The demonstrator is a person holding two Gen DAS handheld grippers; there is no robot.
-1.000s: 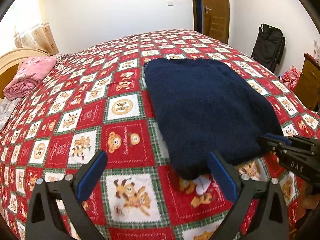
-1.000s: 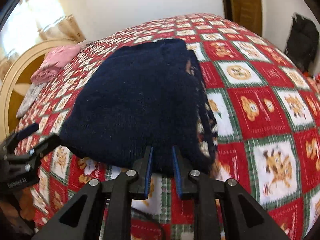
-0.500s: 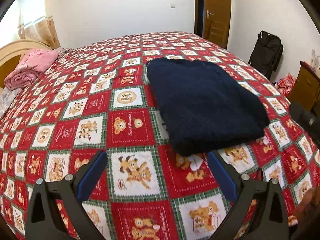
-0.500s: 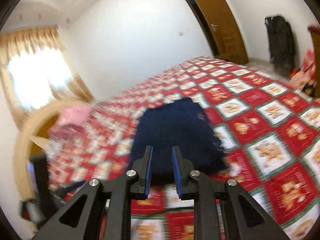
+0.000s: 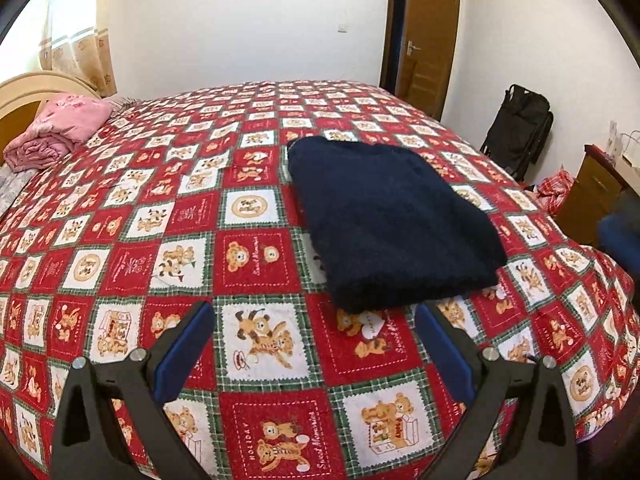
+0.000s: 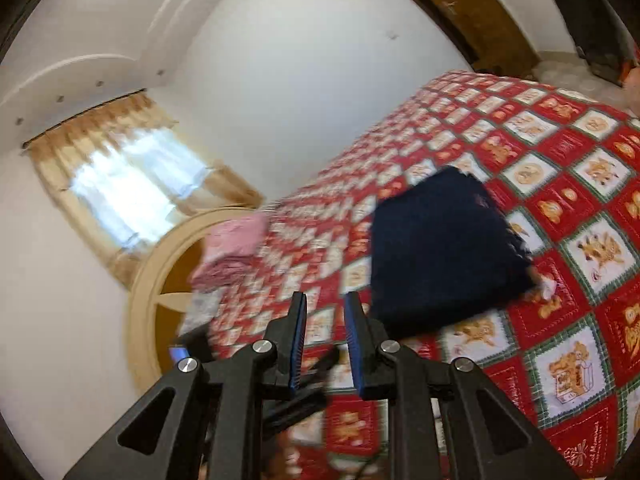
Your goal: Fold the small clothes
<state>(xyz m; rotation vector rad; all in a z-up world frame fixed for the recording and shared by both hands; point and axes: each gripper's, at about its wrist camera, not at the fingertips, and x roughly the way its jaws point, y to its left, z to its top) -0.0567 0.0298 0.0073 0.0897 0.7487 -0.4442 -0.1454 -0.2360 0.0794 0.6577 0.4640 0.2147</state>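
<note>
Left gripper (image 5: 312,344) hovers level over the bed with jaws wide apart and empty, right gripper (image 6: 325,340) tilted with jaws narrow, empty too, while the fuzzy navy sweater (image 5: 390,220) lies folded square on the teddy-bear quilt (image 5: 160,240).

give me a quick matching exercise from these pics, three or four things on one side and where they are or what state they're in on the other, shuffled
Things:
1. navy sweater
2. pink bundle
3. left gripper
4. black bag

States:
a. on the floor by the wall
b. folded flat on the quilt
c. open, holding nothing
d. beside the headboard

Pairs: 1-b, 2-d, 3-c, 4-a
</note>
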